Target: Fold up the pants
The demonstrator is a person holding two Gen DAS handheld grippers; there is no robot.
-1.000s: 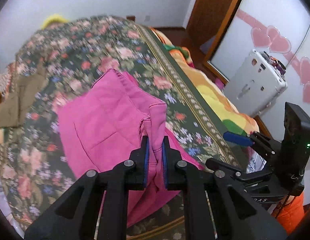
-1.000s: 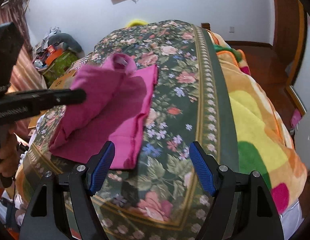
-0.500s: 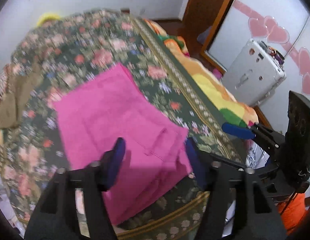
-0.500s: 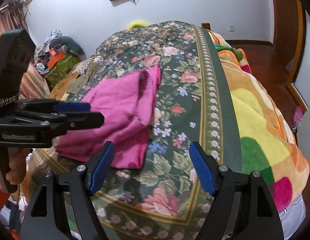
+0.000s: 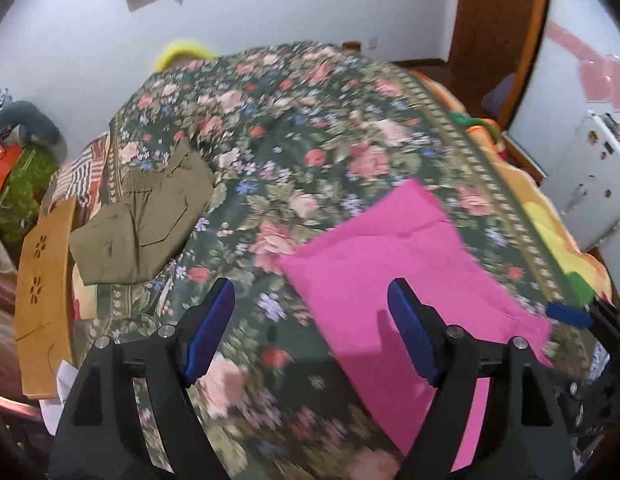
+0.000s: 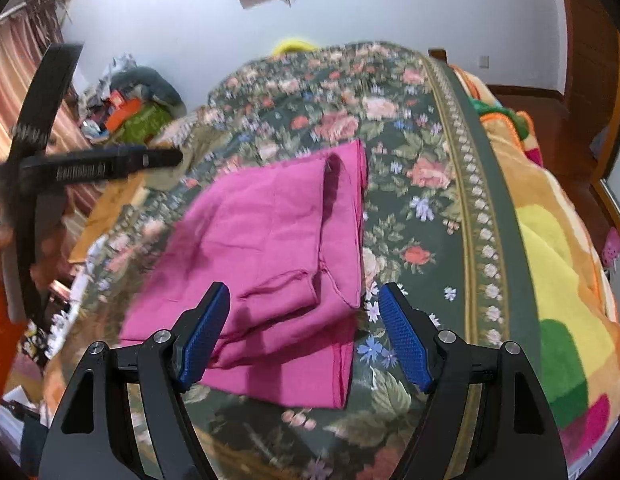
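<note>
Pink pants [image 5: 394,276] [image 6: 270,256] lie folded on the floral bedspread [image 5: 310,136]. My left gripper [image 5: 312,330] hovers over the spread just left of the pants, its jaws opening with nothing between them. Its right fingertip is above the pants' near left part. My right gripper [image 6: 304,340] stands open above the near edge of the pants without touching the cloth. In the right wrist view the left gripper [image 6: 110,160] shows at far left, blurred. A blue finger tip of the right gripper [image 5: 568,314] peeks in at the right of the left wrist view.
Folded olive pants [image 5: 142,216] lie at the bed's far left, beside a wooden board [image 5: 42,288]. A bright fleece blanket [image 6: 550,264] hangs along the bed's right side. A white case [image 5: 586,188] stands on the floor at right. Clutter is piled by the wall [image 6: 130,108].
My left gripper let go of the pink cloth, opened wide and swung left. The raised fold dropped and lies flat. My right gripper moved closer to the pants, still open.
</note>
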